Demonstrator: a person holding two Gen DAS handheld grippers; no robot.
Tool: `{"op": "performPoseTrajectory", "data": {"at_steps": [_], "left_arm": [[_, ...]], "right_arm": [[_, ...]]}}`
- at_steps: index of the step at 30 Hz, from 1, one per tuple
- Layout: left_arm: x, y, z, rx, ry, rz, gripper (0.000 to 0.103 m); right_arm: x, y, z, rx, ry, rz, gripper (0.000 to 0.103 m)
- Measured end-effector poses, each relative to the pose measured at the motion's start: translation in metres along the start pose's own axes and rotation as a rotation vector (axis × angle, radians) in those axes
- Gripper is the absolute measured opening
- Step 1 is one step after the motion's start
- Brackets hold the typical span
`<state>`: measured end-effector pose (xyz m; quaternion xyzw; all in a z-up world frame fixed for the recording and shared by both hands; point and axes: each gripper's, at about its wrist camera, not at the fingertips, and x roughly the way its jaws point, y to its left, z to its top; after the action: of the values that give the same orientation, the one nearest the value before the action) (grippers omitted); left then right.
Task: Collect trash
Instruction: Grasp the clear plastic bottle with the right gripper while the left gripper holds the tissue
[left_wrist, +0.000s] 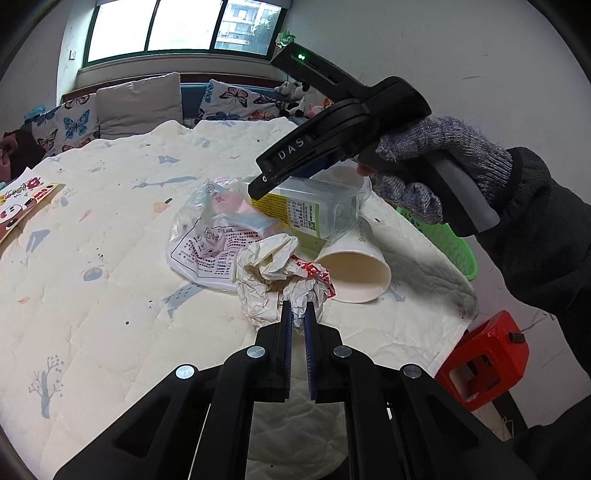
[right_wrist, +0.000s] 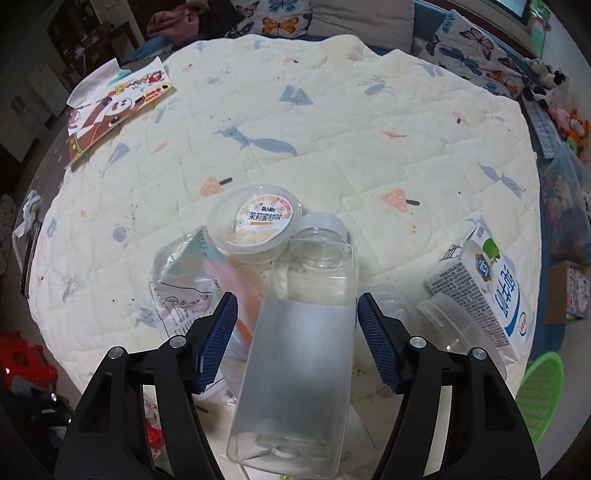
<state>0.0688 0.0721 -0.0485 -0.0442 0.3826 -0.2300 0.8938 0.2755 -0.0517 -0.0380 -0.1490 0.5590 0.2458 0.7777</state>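
Note:
A pile of trash lies on the quilted table. My left gripper (left_wrist: 300, 314) is shut on the crumpled white-and-red paper wrapper (left_wrist: 273, 273). Beside it lie a paper cup (left_wrist: 354, 273) on its side and a printed plastic bag (left_wrist: 207, 236). My right gripper (right_wrist: 297, 343) is open, its blue pads on either side of a clear square plastic bottle (right_wrist: 306, 354), which also shows in the left wrist view (left_wrist: 314, 210). The right pad is near the bottle's edge; the left pad stands apart. A round lidded plastic cup (right_wrist: 255, 225) lies just beyond the bottle.
A milk carton (right_wrist: 491, 291) and a small clear cup (right_wrist: 447, 321) lie right of the bottle. A green basket (left_wrist: 443, 240) and a red stool (left_wrist: 484, 358) stand off the table's right edge. A printed paper bag (right_wrist: 114, 99) lies far left.

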Motion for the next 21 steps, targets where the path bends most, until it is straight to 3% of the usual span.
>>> {"op": "performPoseTrajectory", "data": {"at_steps": [4,7,21], "left_arm": [[0.001,0.002,0.000,-0.006,-0.001,-0.002,0.007],[0.000,0.004,0.001,-0.015,-0.004,-0.005,0.007],[-0.013,-0.016,0.023,-0.001,-0.066,-0.040,0.007]], "right_arm": [[0.008,-0.001,0.000,0.007,0.013,-0.032,0.059],[0.003,-0.004,-0.003,0.019,-0.003,-0.020,0.058],[-0.069,-0.029,-0.041,0.099,-0.179,0.127,0.057]]}}
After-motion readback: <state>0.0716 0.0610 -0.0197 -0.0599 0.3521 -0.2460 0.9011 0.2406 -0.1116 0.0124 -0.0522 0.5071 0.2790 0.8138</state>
